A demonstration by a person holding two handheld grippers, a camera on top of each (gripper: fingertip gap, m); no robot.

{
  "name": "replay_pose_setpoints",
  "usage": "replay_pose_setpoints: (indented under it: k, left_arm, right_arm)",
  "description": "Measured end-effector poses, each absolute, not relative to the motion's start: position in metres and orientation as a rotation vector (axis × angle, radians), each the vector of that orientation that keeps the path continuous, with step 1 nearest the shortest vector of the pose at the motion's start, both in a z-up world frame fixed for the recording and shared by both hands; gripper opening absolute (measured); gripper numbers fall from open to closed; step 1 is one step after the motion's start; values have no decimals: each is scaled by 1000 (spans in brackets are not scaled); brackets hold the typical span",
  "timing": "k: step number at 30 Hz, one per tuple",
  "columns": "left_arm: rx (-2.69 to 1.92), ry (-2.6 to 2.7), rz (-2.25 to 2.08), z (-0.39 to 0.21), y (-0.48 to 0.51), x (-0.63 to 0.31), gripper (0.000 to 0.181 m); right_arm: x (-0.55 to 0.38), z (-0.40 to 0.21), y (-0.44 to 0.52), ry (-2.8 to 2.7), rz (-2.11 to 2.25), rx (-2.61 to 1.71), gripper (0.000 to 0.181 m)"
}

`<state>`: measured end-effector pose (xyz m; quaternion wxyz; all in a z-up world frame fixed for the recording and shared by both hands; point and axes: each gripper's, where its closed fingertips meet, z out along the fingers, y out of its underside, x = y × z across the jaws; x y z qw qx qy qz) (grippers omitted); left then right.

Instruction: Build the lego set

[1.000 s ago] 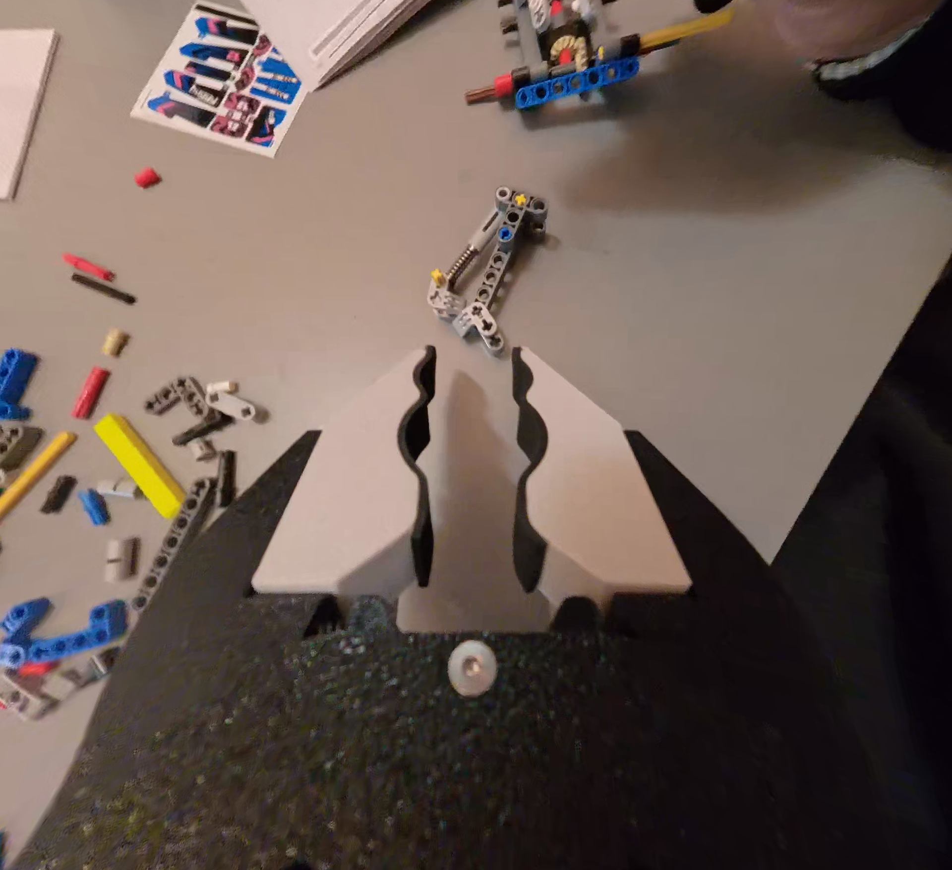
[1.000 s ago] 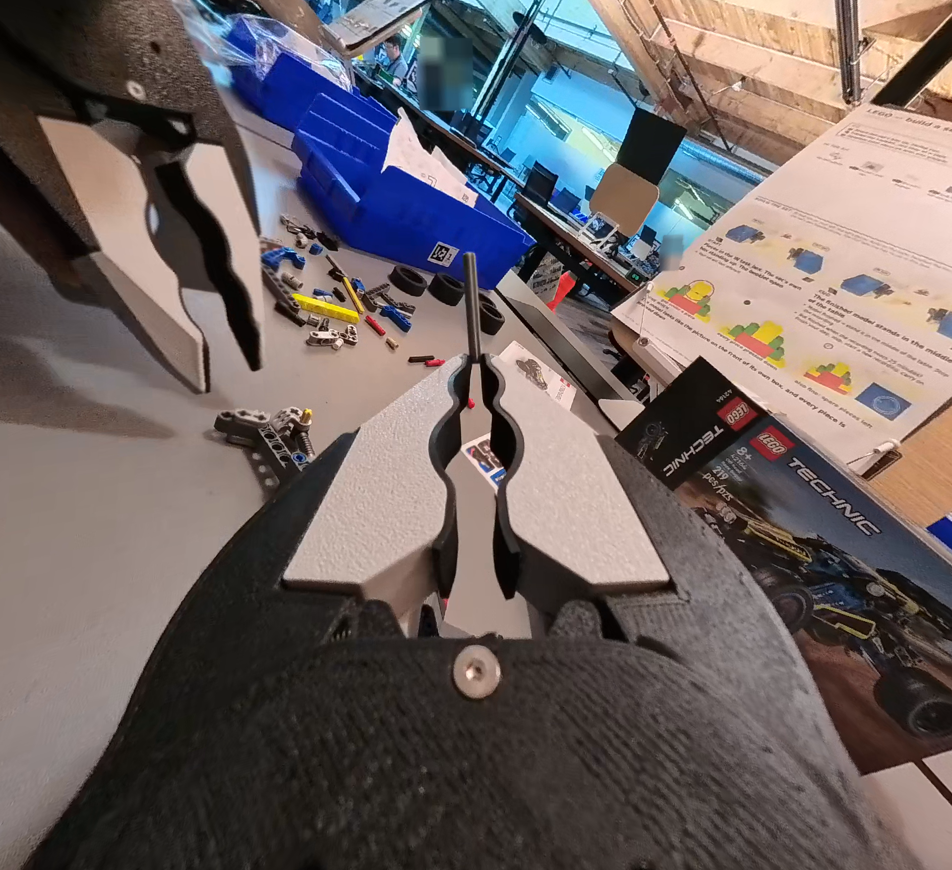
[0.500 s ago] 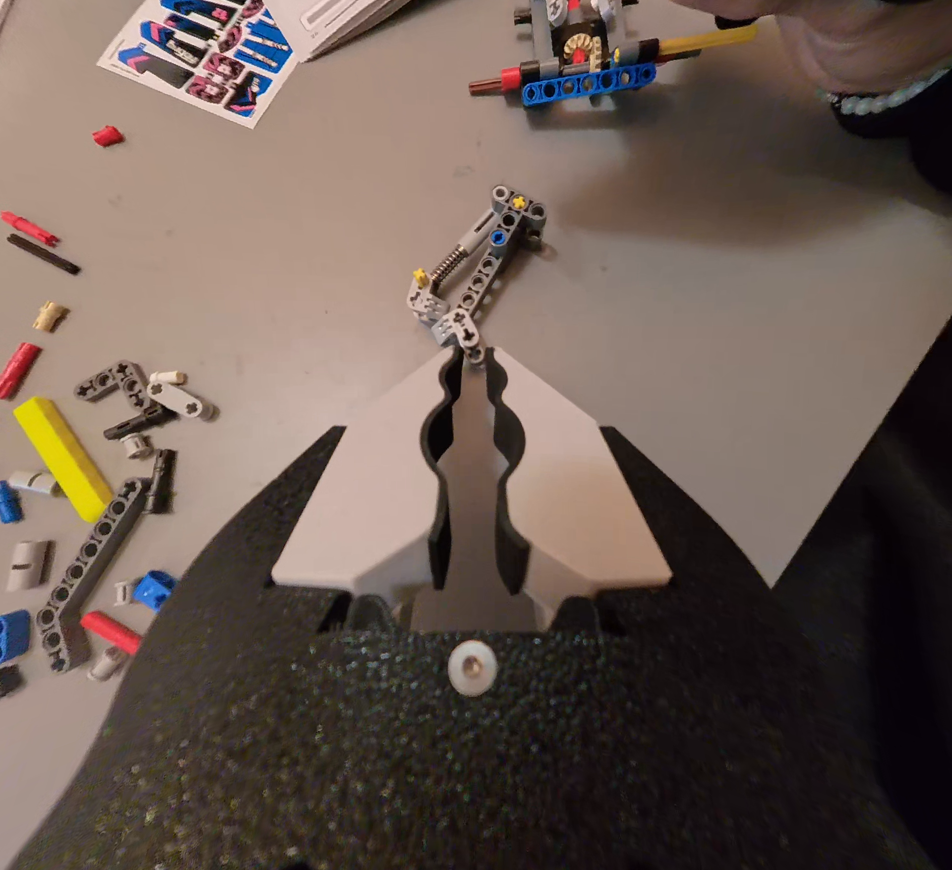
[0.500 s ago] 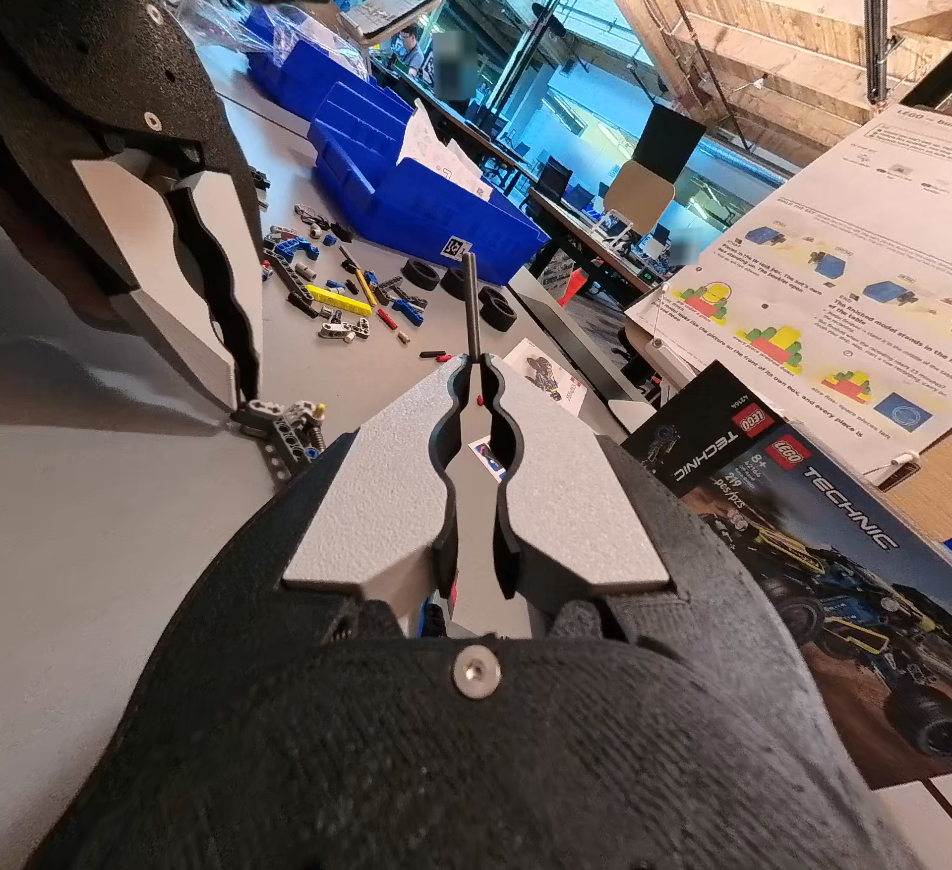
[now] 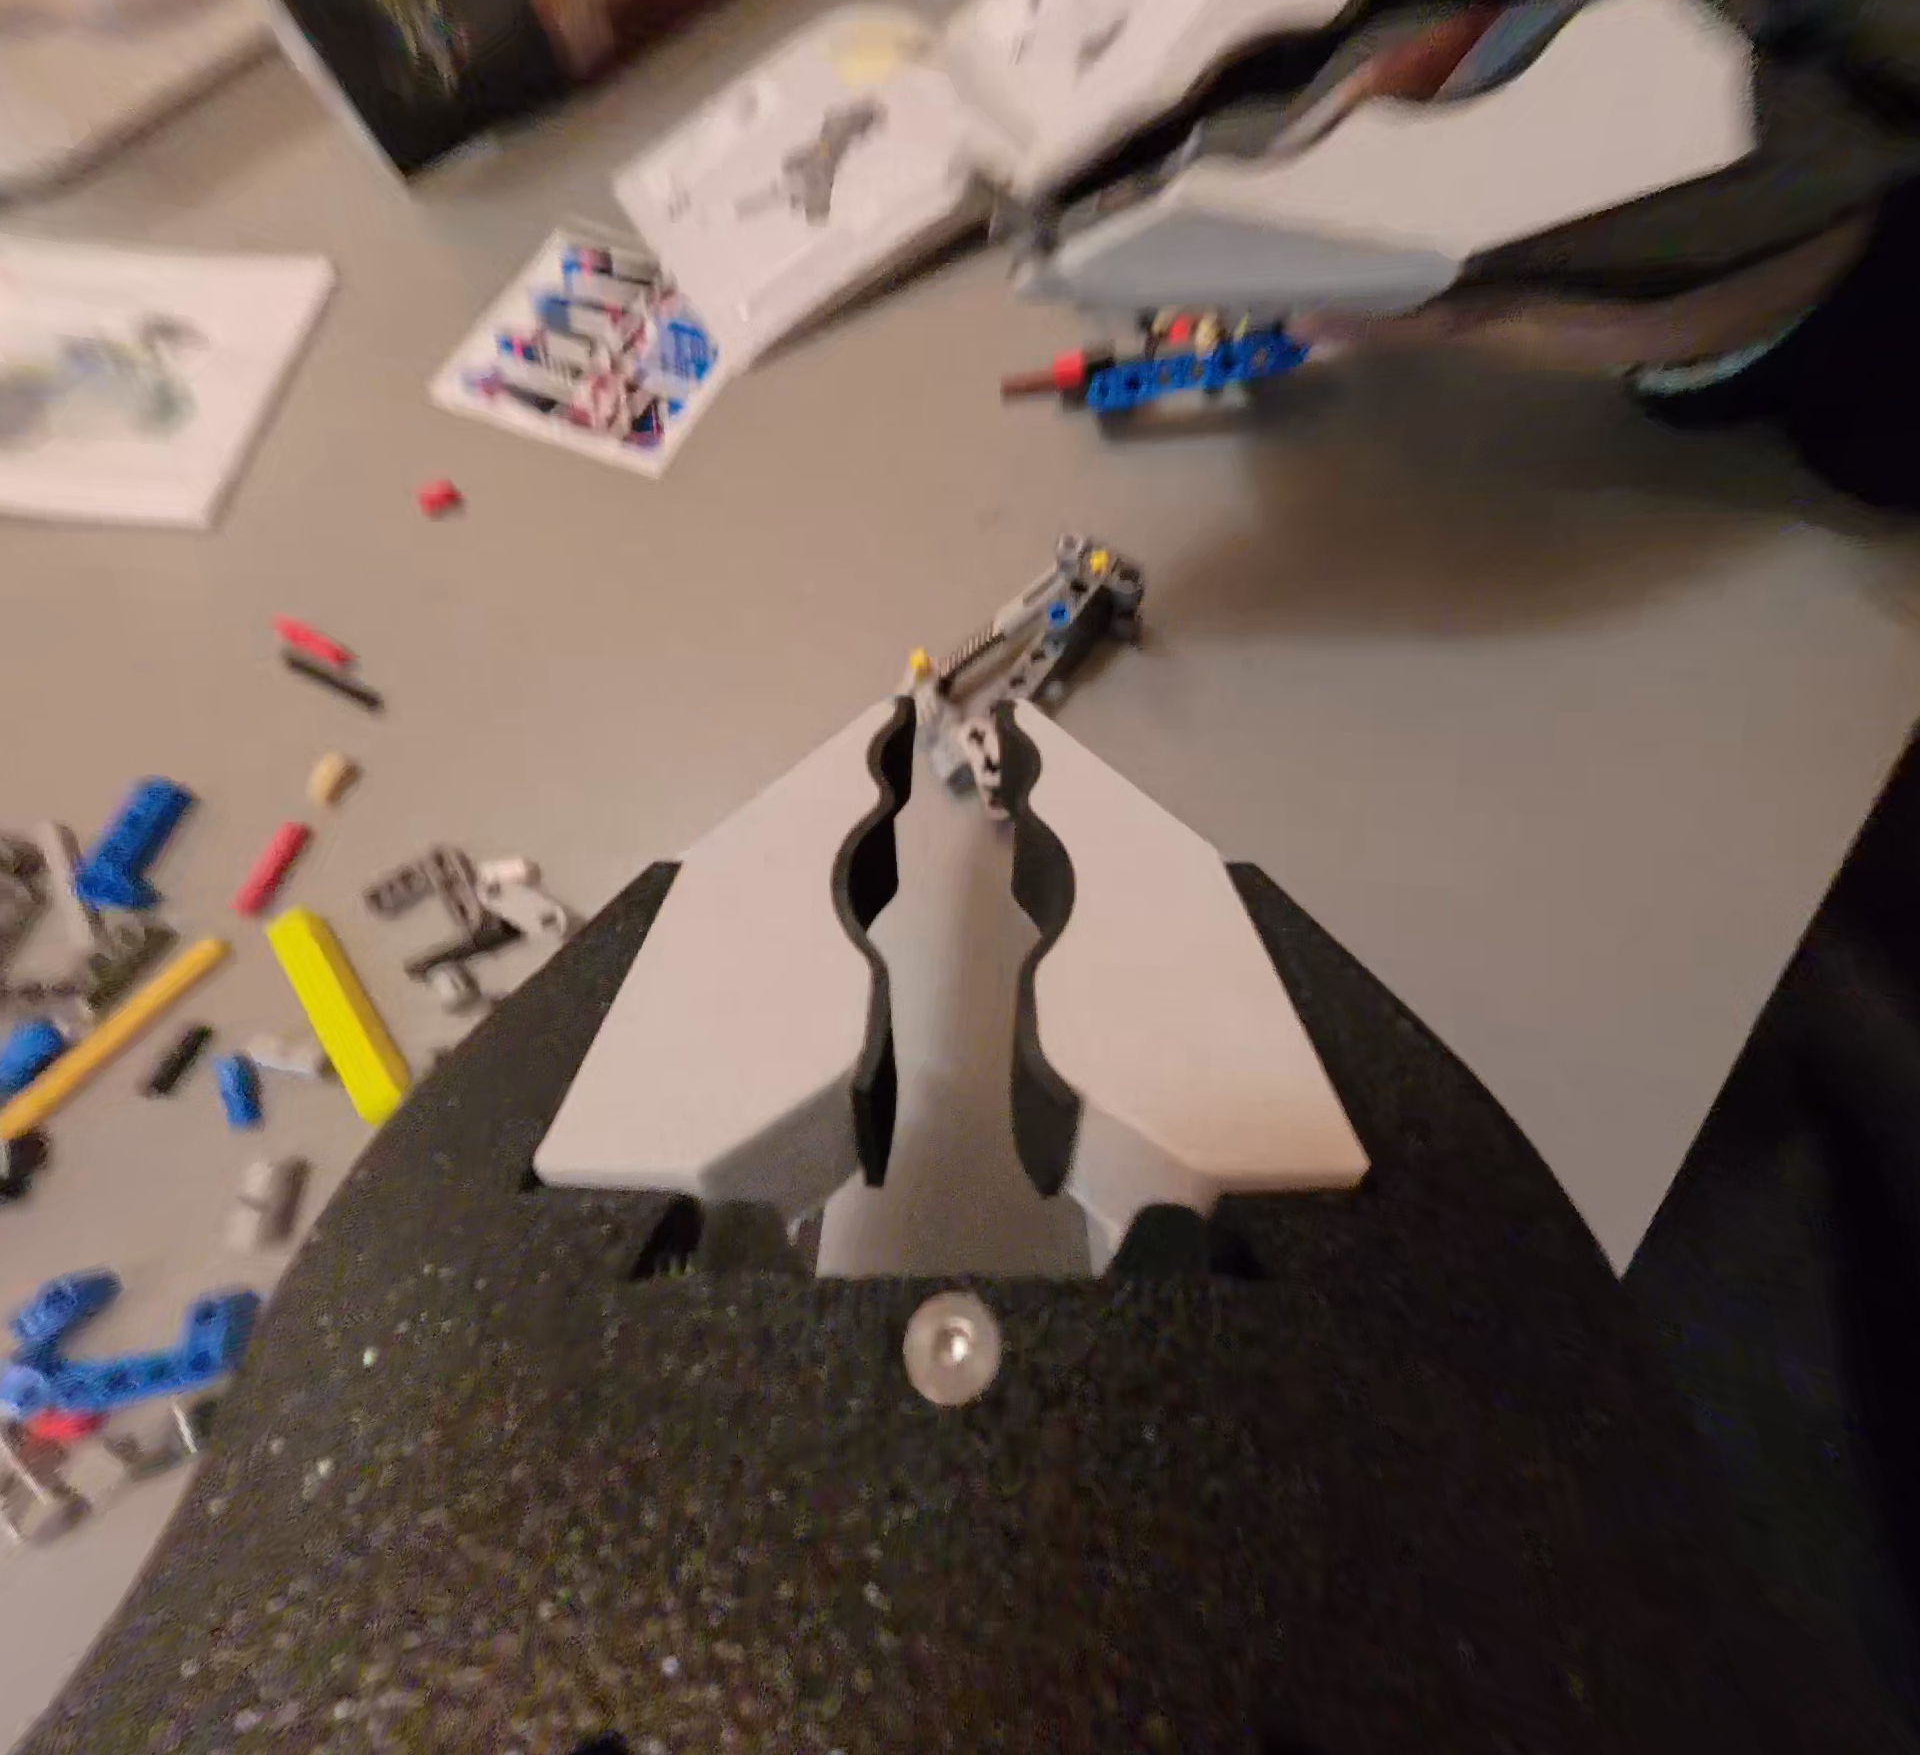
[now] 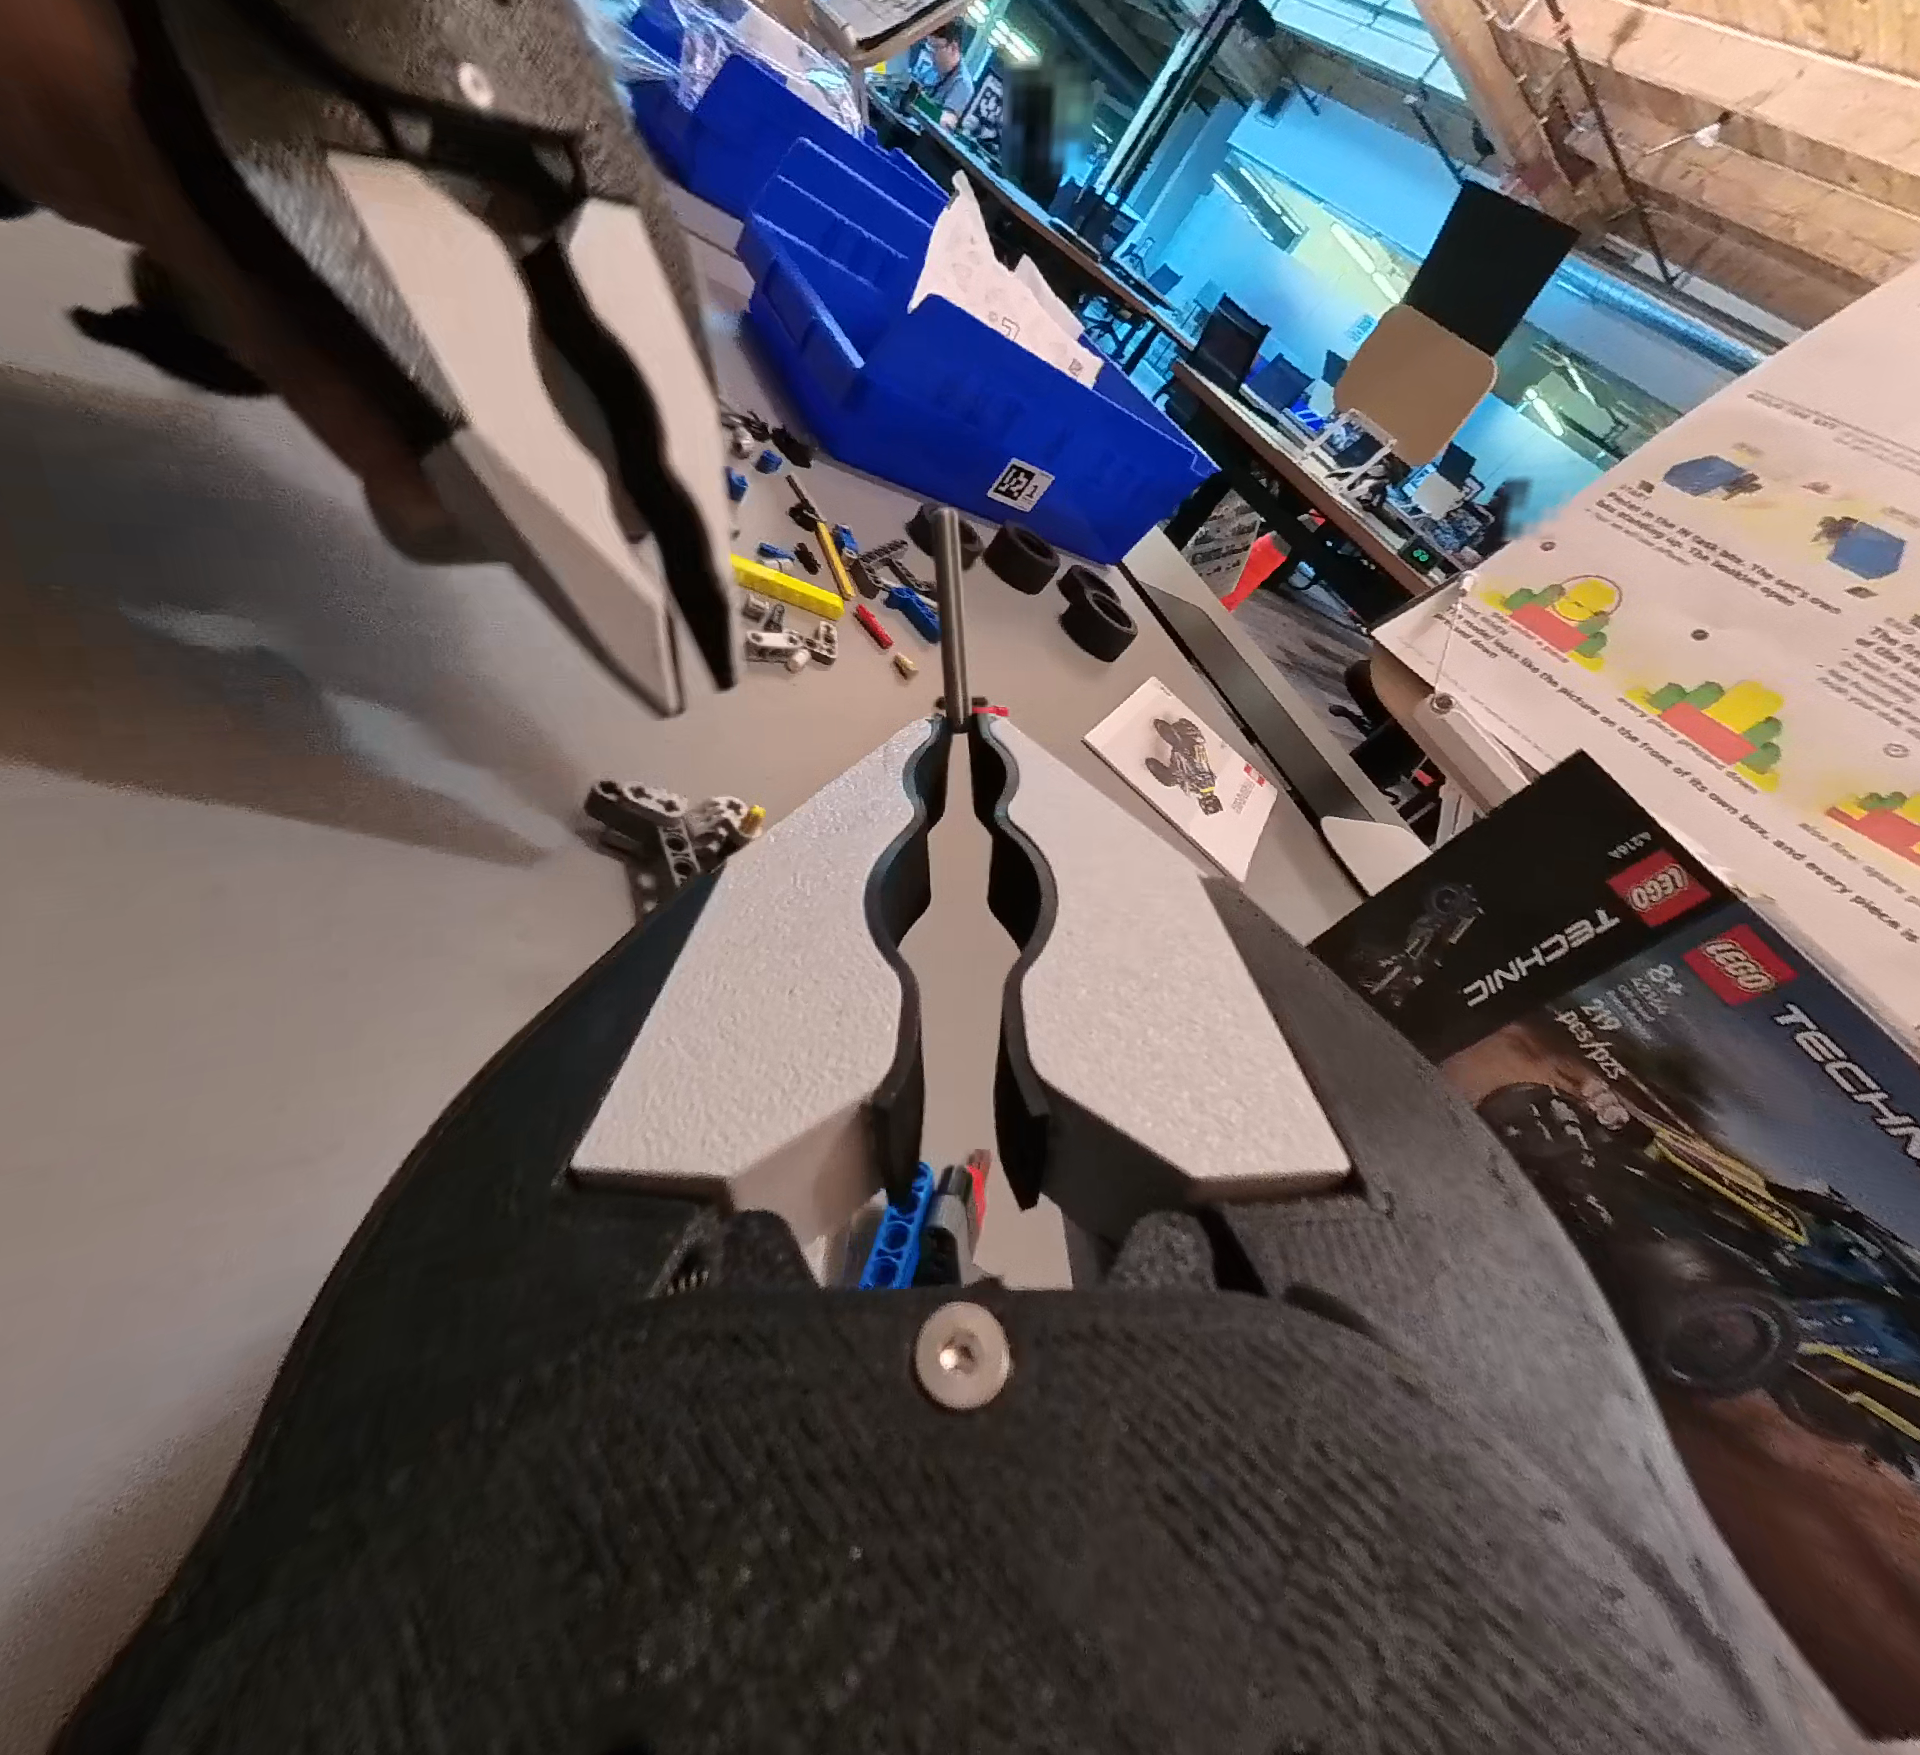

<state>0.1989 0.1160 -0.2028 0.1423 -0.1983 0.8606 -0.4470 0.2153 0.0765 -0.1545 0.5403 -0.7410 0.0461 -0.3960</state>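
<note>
1. Left wrist view: the left gripper (image 5: 951,739) hangs over the near end of the grey spring sub-assembly (image 5: 1029,656). Its fingers are slightly parted, with a narrow gap.
2. Right wrist view: the sub-assembly (image 6: 665,822) lies flat on the grey worktop (image 6: 260,978). The left gripper (image 6: 696,677) is above it, tips clear of it and holding nothing.
3. The right gripper (image 6: 961,729) is pressed together on a dark grey axle (image 6: 951,614), which stands out beyond its tips. In the left wrist view this gripper (image 5: 1351,116) is blurred, beyond the sub-assembly.
4. A blue-beam chassis build (image 5: 1195,365) sits on the worktop beyond the sub-assembly, under the right gripper.
5. The open instruction booklet (image 5: 810,178) and sticker sheet (image 5: 592,355) lie beyond and left of the sub-assembly.
6. Loose parts, among them a yellow beam (image 5: 332,1009), are scattered well to the left of the sub-assembly.
7. Blue bins (image 6: 935,375) and black tyres (image 6: 1023,557) stand beyond the loose parts; the set's box (image 6: 1662,1082) lies to the right.
</note>
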Motion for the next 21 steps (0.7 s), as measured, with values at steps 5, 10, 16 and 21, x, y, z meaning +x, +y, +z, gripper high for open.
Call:
replay_pose_setpoints:
  k: [5,10,16,21]
  left_arm:
    - [-422,2309,-1716,-148,104,196,12]
    - [-410,2260,-1912,-130,100,189,12]
    - [-365,2241,-1867,-131,97,188,4]
    - [-317,2228,-1836,-130,96,187,1]
  right_arm:
    - [209,-153,84,93,-894,-1750,2]
    - [202,-150,92,54,-869,-1731,2]
    - [195,-152,100,14,-850,-1744,2]
    - [194,-153,102,-3,-858,-1754,2]
